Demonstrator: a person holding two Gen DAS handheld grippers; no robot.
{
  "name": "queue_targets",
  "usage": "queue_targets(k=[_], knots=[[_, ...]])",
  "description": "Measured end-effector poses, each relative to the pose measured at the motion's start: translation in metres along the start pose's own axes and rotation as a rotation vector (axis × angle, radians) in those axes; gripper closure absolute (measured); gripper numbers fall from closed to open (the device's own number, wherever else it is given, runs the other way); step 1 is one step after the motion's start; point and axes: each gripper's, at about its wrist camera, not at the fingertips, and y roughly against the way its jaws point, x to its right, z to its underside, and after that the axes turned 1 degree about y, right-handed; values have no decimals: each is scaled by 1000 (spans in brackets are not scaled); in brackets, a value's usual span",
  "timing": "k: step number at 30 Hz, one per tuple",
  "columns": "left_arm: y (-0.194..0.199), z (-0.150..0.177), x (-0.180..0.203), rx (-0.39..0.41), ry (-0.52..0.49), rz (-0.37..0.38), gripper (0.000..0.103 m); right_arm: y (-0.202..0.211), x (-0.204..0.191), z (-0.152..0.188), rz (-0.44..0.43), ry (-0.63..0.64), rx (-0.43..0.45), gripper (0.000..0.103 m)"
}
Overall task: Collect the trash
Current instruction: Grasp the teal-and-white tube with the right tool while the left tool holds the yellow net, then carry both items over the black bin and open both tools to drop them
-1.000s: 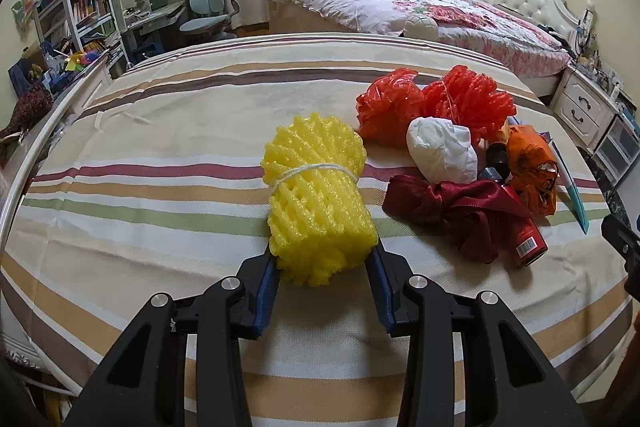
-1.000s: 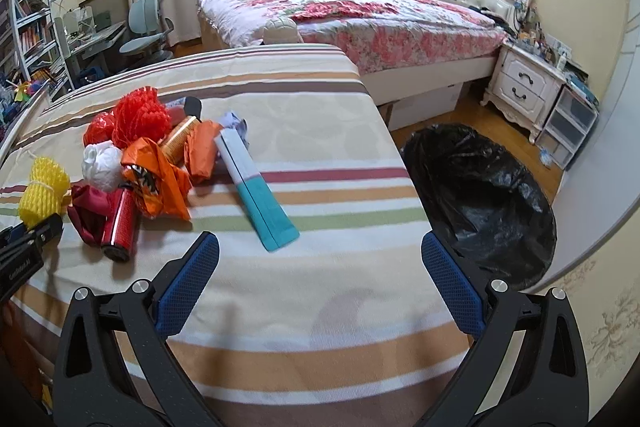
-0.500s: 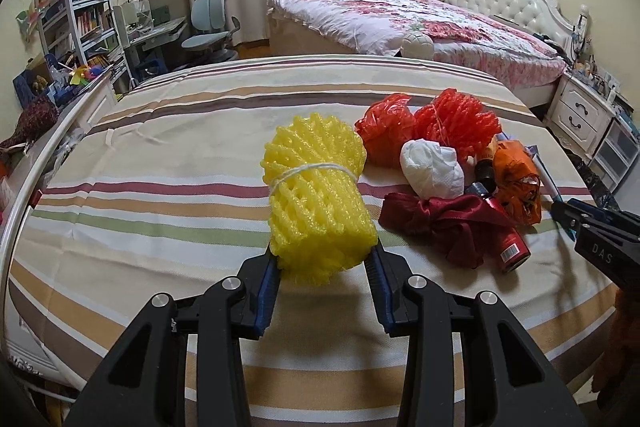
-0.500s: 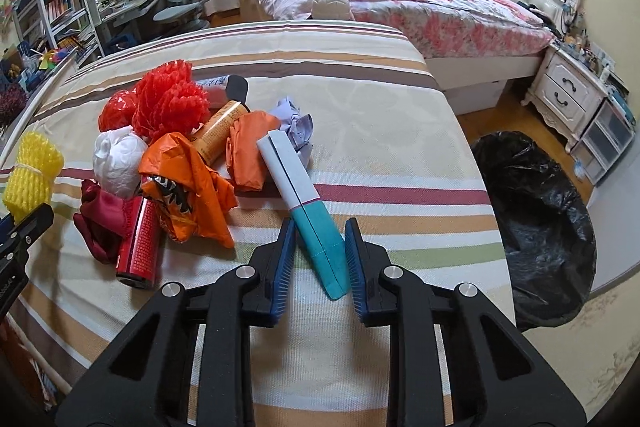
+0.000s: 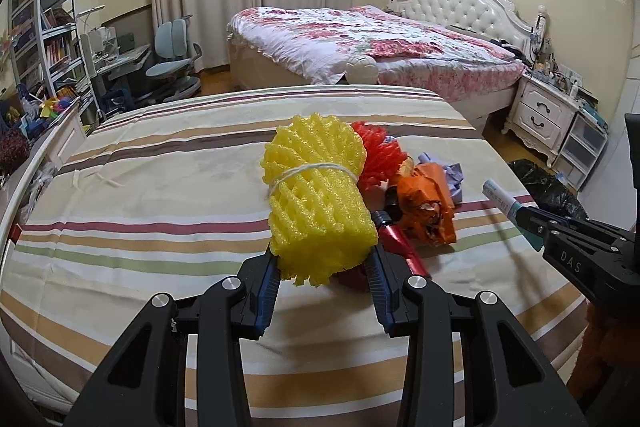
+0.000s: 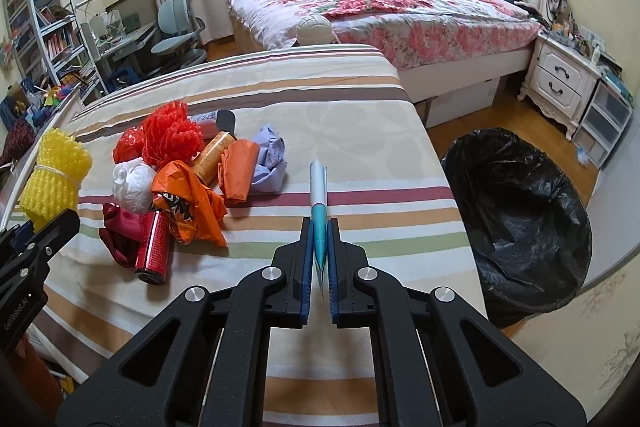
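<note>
Two pieces of trash are held clear of the striped bed (image 6: 360,131), one per tool, presumably so both go to the black-lined bin (image 6: 520,211) in one trip. The left tool (image 5: 322,277) is clenched on the lower end of the yellow foam net bundle (image 5: 316,195), which stands up past its tips. The right tool (image 6: 319,247) pinches the teal end of a flat teal-and-white tube (image 6: 319,195); the bin sits on the floor to its right, the remaining pile (image 6: 180,179) to its left.

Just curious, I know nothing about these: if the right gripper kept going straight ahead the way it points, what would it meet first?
Probably just the striped bedcover; the held blue-white tube leads, and depth is unclear.
</note>
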Motion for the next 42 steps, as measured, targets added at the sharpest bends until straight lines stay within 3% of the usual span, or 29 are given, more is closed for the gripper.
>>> queue_targets(k=[6, 8, 10, 13, 16, 27, 34, 42], knots=[[-3, -1, 5, -2, -2, -4, 63, -11, -1, 5, -15, 2, -37, 93], [-4, 0, 4, -7, -1, -12, 63, -15, 0, 5, -20, -8, -44, 76], [-5, 4, 1, -15, 3, -20, 63, -18, -1, 5, -15, -13, -48, 67], [-8, 7, -4, -28, 13, -23, 63, -21, -3, 4, 0, 0, -54, 67], [-8, 10, -5, -30, 19, -17, 63, -22, -4, 5, -1, 9, -58, 85], [-9, -1, 33, -15, -31, 69, 63, 26, 29, -10, 53, -44, 79, 86], [-18, -17, 86, -2, -88, 183, 63, 58, 88, -17, 167, -116, 164, 86], [-40, -28, 154, -23, -155, 300, 63, 50, 148, -16, 248, -197, 162, 86]])
